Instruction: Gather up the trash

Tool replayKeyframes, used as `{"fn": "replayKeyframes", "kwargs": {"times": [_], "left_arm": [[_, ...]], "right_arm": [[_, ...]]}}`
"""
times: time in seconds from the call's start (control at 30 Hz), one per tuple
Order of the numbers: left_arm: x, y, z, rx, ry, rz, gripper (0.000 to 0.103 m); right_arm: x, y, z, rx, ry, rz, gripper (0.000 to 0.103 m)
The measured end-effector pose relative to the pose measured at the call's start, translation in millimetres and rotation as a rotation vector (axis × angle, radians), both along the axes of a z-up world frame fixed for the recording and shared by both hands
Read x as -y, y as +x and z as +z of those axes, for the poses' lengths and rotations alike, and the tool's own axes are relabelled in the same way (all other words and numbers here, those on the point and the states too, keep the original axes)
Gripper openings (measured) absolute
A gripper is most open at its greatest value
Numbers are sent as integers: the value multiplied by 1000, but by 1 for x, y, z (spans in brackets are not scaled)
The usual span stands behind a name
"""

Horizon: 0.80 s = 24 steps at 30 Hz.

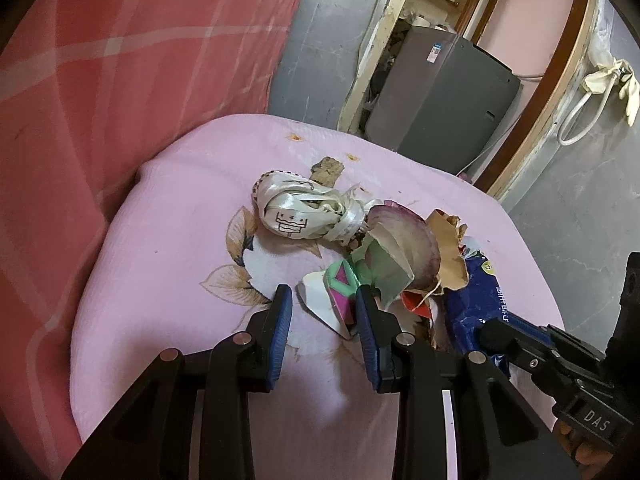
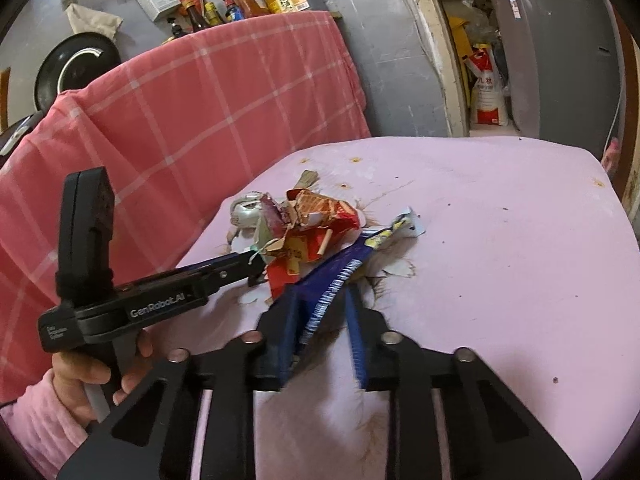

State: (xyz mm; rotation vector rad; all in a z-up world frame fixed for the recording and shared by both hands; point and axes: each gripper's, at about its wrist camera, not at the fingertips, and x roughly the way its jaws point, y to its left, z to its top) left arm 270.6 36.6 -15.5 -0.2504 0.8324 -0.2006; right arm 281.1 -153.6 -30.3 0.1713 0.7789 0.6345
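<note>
Left hand-held gripper [image 1: 324, 320] has its blue pads part spread, with a pink-and-green paper scrap [image 1: 340, 292] between them; the right pad touches it, the left stands clear of it, so no firm pinch shows. Right hand-held gripper [image 2: 324, 320] has its jaws drawn close on a blue foil wrapper [image 2: 340, 276], the wrapper running up between the pads, though blur hides whether both press it. All the trash lies in one heap near the middle of the desk, which is draped in a pink cloth [image 1: 168, 240] printed with brown leaves. From left to right in the heap I count one knotted white ribbon [image 1: 296, 212], one purple onion skin [image 1: 404, 240], one torn brown paper piece [image 1: 448, 248] and one red-orange snack wrapper [image 2: 320, 216]. Behind the desk on the left hangs a red checked cloth [image 2: 200, 120]. On the right a grey bin [image 1: 444, 100] stands in a doorway over the grey floor.
</note>
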Motion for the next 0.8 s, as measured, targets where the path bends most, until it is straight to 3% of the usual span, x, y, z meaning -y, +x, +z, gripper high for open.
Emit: {"fn": "replayKeyframes", "kwargs": {"times": [0.17, 0.33, 0.8], "left_arm": [[-2, 2, 1, -5, -32, 12, 13], [-3, -5, 6, 16, -68, 30, 5], [13, -46, 30, 153, -14, 51, 2]], "right_arm": [[5, -3, -1, -14, 46, 3, 12], [9, -9, 2, 5, 70, -12, 7], [43, -34, 23, 118, 106, -95, 4]]}}
